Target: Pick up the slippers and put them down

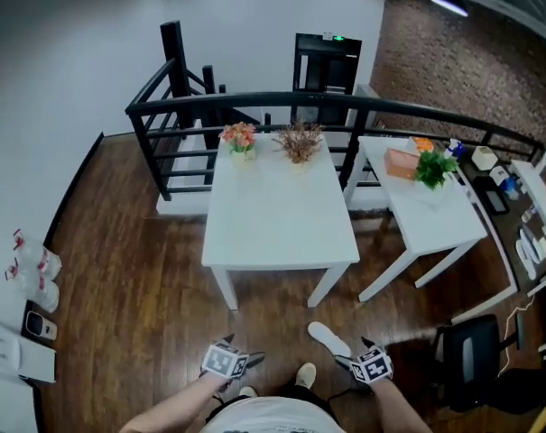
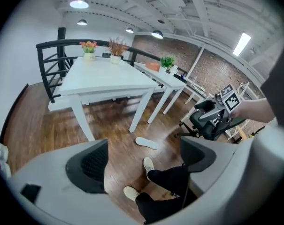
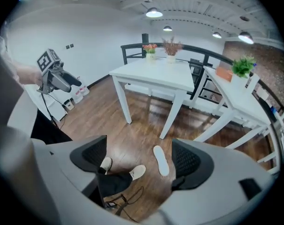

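Note:
One white slipper [image 1: 329, 337] lies sole-flat on the wooden floor, just in front of the big white table [image 1: 277, 215]. My right gripper [image 1: 356, 354] hovers close to the slipper's right end, open and holding nothing. My left gripper [image 1: 236, 354] is further left, also open and empty. In the left gripper view the slipper [image 2: 146, 143] lies on the floor beyond the wide-apart jaws. The right gripper view shows the slipper [image 3: 160, 160] below, nearer the right-hand jaw. I can find no second slipper in any view.
The person's two shoes [image 1: 305, 374] [image 1: 247, 391] stand between the grippers. A second white table [image 1: 426, 210] stands to the right, a black office chair [image 1: 471, 354] at the lower right. A black railing [image 1: 254, 106] runs behind the tables. Bottles [image 1: 33, 269] sit at the left wall.

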